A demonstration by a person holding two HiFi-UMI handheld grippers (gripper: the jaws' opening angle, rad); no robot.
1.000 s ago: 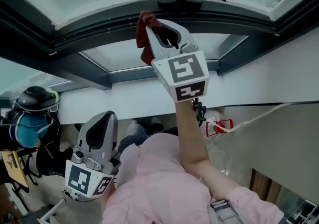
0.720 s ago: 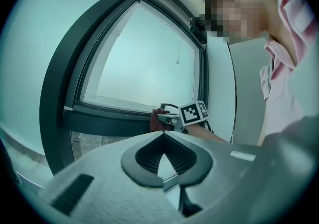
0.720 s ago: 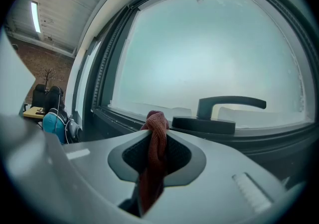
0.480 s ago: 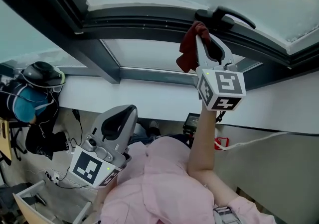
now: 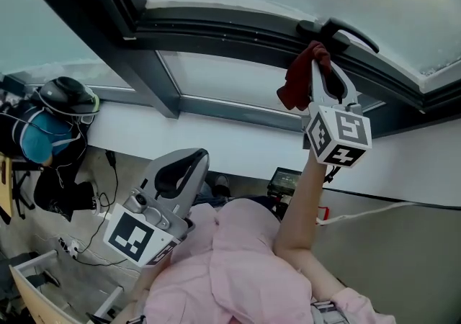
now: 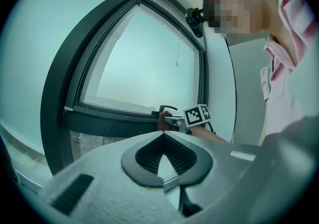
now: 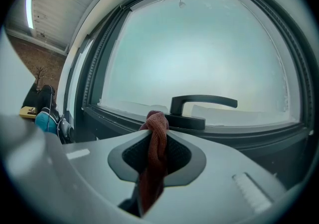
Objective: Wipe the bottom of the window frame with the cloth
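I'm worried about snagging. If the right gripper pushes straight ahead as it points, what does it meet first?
Probably the handle, at its base on the frame. The cloth held in the right gripper would touch before the jaws do. Depth is hard to judge.

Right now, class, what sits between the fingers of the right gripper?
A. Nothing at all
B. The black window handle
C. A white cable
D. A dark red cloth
D: the right gripper view shows the right gripper with its fingers closed on the dark red cloth, while the window handle lies beyond it, not gripped.
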